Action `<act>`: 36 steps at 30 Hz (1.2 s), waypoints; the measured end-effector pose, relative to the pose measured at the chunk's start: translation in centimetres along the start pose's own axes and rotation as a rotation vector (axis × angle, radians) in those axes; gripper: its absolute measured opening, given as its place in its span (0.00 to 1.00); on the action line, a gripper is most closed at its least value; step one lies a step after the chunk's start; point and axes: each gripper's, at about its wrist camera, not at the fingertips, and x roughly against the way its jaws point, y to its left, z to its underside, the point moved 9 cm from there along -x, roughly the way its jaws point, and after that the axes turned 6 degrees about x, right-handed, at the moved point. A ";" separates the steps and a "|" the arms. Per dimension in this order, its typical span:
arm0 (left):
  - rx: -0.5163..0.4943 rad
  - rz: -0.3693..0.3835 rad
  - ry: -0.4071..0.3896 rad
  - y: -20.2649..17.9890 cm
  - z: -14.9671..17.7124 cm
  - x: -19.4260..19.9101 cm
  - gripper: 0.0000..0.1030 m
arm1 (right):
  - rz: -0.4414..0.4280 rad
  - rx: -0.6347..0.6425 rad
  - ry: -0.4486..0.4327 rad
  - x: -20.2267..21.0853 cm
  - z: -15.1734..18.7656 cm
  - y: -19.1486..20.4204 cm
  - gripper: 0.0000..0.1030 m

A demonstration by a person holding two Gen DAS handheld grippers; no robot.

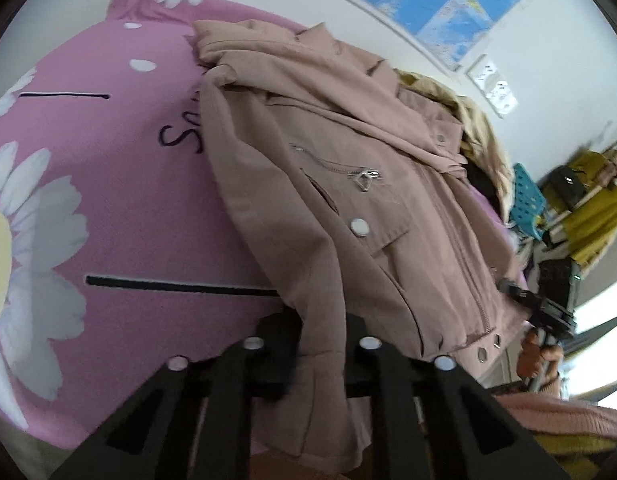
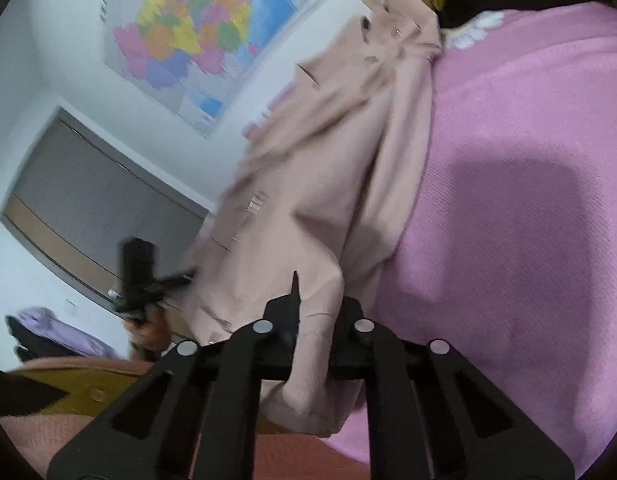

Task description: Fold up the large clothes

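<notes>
A dusty-pink jacket with a silver zip pocket and snap buttons lies on the pink flowered bedspread. My left gripper is shut on the jacket's near hem, with cloth bunched between the black fingers. In the right wrist view the same jacket is drawn up in folds from the bedspread. My right gripper is shut on another part of its near edge. Each view shows the other gripper in a hand: the right gripper and the left gripper.
A heap of other clothes lies past the jacket's collar. A blue plastic basket and yellow garments stand beyond the bed. A map hangs on the wall. A grey cabinet door is at the left.
</notes>
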 end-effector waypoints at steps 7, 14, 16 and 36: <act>-0.020 0.169 -0.136 -2.8 -1.7 7.0 0.04 | -0.124 0.122 -0.173 6.0 -2.9 7.2 0.07; 0.015 0.208 -0.129 -2.7 -1.1 8.8 0.04 | -0.140 0.090 -0.131 6.1 -1.8 7.8 0.07; 0.054 0.219 -0.106 -2.1 -1.4 8.2 0.04 | -0.112 0.053 -0.115 5.8 -1.8 6.8 0.07; 0.037 0.186 -0.128 -4.2 -21.8 5.1 0.06 | -0.057 -0.163 -0.264 1.4 -25.1 1.1 0.09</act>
